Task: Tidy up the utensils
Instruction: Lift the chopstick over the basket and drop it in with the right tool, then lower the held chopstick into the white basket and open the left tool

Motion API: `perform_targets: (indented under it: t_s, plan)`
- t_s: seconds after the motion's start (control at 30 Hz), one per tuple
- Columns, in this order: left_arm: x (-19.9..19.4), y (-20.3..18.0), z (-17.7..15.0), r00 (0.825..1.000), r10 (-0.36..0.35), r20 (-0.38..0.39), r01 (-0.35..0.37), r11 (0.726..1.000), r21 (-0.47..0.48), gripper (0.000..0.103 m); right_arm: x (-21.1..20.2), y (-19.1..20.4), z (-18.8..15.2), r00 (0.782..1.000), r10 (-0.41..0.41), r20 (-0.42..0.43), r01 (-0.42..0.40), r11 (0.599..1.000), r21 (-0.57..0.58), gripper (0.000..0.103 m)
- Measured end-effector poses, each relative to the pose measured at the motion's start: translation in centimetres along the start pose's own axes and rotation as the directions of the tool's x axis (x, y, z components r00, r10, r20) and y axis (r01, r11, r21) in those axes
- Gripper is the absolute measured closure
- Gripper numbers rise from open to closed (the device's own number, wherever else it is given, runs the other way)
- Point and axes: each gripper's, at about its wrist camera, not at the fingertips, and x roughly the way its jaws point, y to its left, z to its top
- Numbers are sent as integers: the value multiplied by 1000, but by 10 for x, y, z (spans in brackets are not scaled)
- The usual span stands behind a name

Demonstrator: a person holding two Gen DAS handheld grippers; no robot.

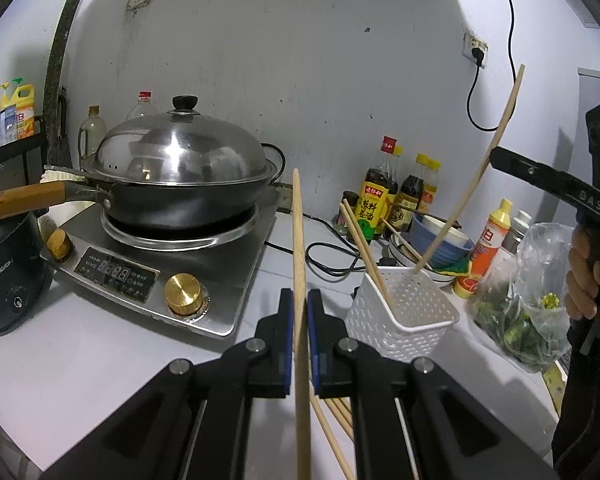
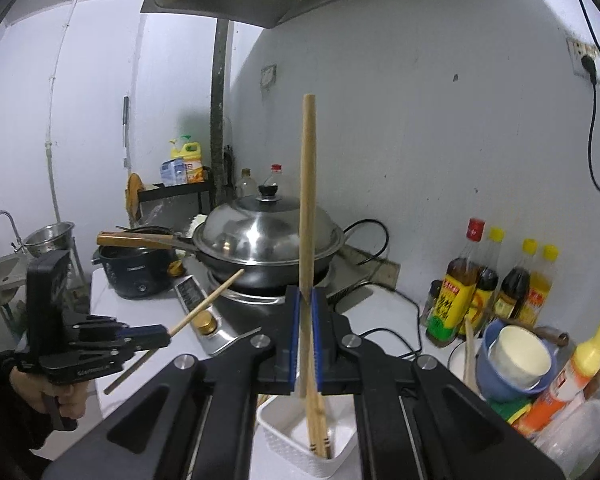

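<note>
My left gripper (image 1: 299, 300) is shut on a wooden chopstick (image 1: 298, 240) that stands upright between its blue pads, to the left of the white perforated basket (image 1: 404, 316). Two chopsticks (image 1: 362, 244) lean in the basket. My right gripper (image 2: 307, 300) is shut on another wooden chopstick (image 2: 308, 200), held upright with its lower end inside the white basket (image 2: 296, 436) beside the chopsticks (image 2: 320, 428) standing there. In the left wrist view that chopstick (image 1: 480, 172) slants up from the basket. Several chopsticks (image 1: 336, 416) lie on the counter under my left gripper.
An induction cooker (image 1: 156, 264) with a lidded wok (image 1: 180, 168) stands at the left, a dark rice cooker (image 1: 8, 276) beside it. Sauce bottles (image 1: 380, 192), stacked bowls (image 1: 440, 240) and a bag of greens (image 1: 524, 300) crowd the right. A black cable (image 1: 332, 260) runs behind the basket.
</note>
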Motion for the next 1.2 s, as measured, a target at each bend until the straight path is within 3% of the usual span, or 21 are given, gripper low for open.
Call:
perform_targets:
  t_s: [0.33, 0.63, 0.9, 1.2]
  plan:
    - [5, 8, -4, 1000, -1, -11, 1, 1000, -15, 97, 24, -11, -28, 995, -35, -95, 37, 999, 19, 98]
    - [8, 6, -6, 1000, -7, -16, 7, 1000, -13, 97, 80, -5, -77, 965, -29, -262, 39, 999, 34, 98]
    - [9, 0, -4, 1000, -9, -17, 9, 1000, -14, 97, 75, -11, -82, 971, -19, -239, 35, 997, 62, 98]
    - [27, -30, 13, 995, -97, -14, 97, 995, -35, 97, 52, -33, -95, 975, -4, -221, 31, 992, 121, 97]
